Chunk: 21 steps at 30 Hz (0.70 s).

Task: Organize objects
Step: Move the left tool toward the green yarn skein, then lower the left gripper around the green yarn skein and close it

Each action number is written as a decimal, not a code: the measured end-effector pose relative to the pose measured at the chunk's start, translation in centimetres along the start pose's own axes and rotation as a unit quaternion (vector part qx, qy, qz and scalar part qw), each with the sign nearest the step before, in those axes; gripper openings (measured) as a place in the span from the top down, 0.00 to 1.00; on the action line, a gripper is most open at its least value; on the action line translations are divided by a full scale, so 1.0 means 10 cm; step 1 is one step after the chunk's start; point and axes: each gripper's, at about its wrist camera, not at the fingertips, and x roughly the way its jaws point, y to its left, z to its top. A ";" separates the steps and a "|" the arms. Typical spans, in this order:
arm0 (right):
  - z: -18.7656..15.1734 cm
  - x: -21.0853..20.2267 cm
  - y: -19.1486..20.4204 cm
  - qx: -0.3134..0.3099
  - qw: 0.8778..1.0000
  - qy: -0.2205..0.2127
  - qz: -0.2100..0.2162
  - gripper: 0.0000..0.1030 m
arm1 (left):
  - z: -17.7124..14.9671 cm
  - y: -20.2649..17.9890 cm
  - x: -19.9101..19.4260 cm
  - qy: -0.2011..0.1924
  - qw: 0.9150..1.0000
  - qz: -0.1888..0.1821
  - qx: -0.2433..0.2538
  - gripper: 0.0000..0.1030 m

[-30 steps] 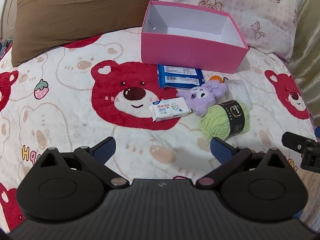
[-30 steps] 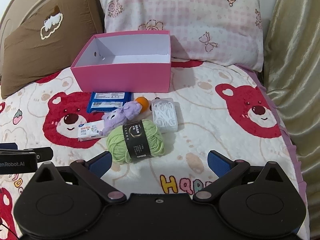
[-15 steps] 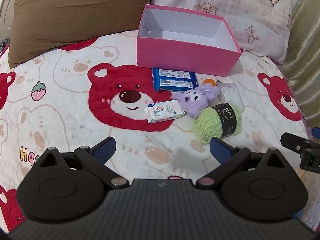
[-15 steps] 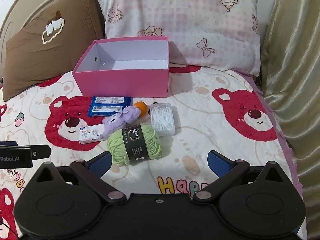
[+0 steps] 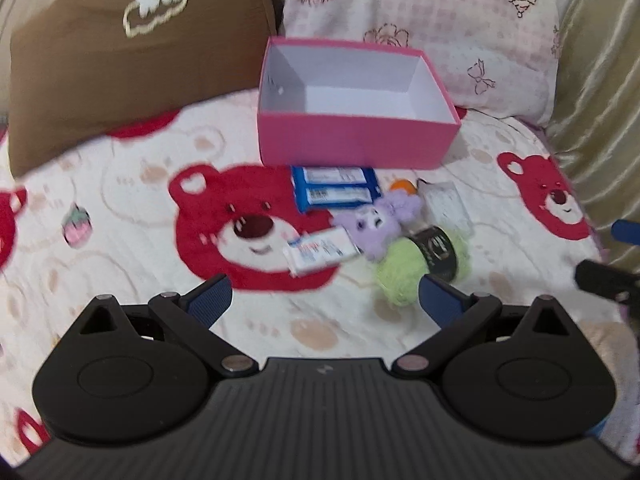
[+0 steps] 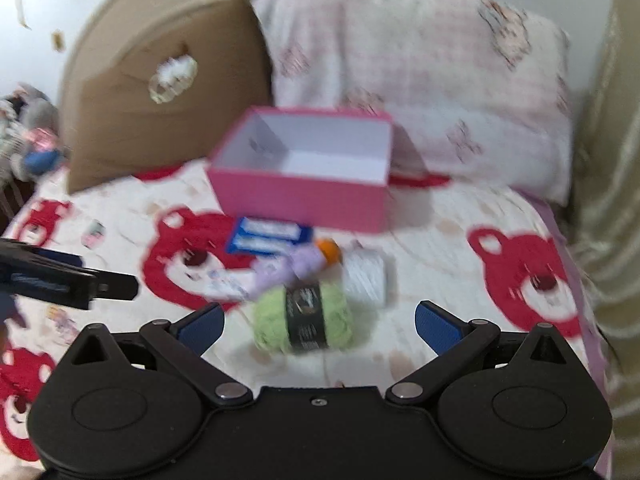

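Both the left gripper (image 5: 324,298) and the right gripper (image 6: 318,322) hang with fingers spread wide, holding nothing. The empty pink box (image 5: 356,146) sits on the bear-print blanket (image 5: 120,216). Just in front of the box lie a blue packet (image 5: 334,190), purple plush (image 5: 376,224), white tissue pack (image 5: 320,250) and green yarn ball (image 6: 304,318).

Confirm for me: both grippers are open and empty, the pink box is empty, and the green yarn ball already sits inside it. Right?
Not quite. The green yarn ball is not in the pink box; the right wrist view shows it lying on the bedspread in front of the box, among the other small items. The rest holds: the left gripper and right gripper are open and empty, and the box is empty.
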 end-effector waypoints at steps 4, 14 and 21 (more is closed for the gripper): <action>0.06 0.03 -0.12 0.001 0.998 -0.019 0.065 0.00 | 0.12 0.04 -0.03 -0.023 0.999 0.003 -0.024 0.03; 0.01 0.28 -0.13 -0.078 0.987 -0.054 0.133 0.00 | 0.21 -0.13 0.08 -0.066 0.997 -0.029 -0.041 0.05; 0.21 0.48 -0.10 -0.128 0.981 -0.065 0.129 0.00 | 0.35 -0.30 0.19 -0.069 0.997 -0.041 -0.021 0.05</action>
